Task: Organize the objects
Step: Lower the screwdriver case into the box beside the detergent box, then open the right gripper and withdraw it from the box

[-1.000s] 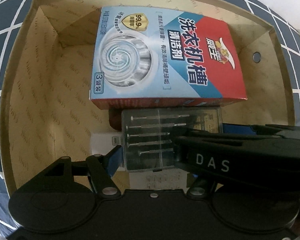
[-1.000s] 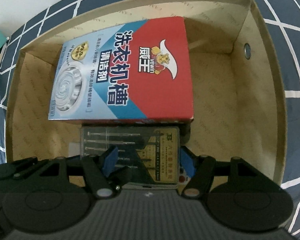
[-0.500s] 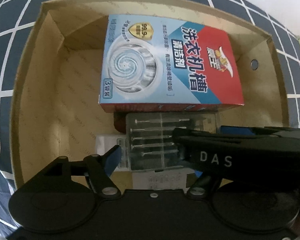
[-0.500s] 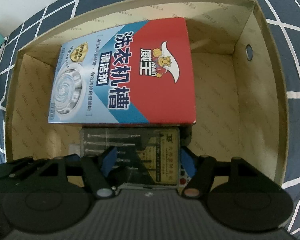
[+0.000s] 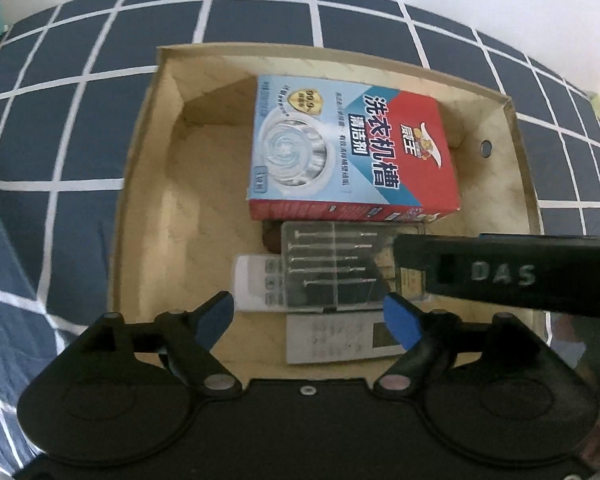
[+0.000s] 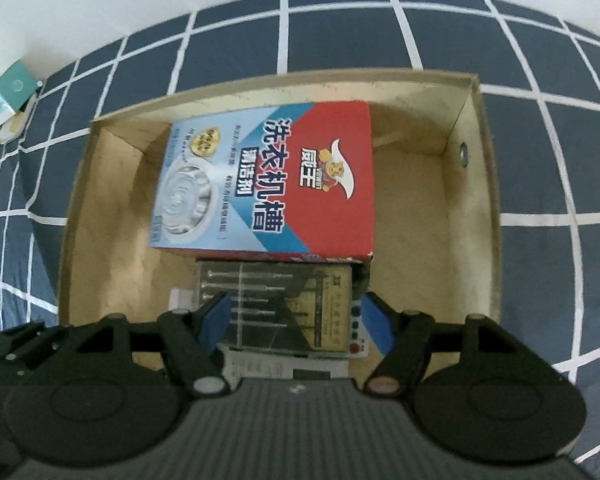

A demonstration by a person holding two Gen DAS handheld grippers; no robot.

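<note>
Left tool (image 5: 308,318) and right tool (image 6: 296,322) both opening, spread above the clear screwdriver case (image 6: 276,310); pads off it.

The clear case (image 5: 340,268) has been released by both grippers, left (image 5: 308,320) and right (image 6: 296,322), now raised, jaws opening.

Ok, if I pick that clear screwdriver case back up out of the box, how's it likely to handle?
The clear screwdriver case looks like rigid plastic, so probably stiff, not floppy. Its glossy faces may be slippery between the blue pads. It rests across the white remotes rather than the box floor, so a push could rock or slide it.
</note>
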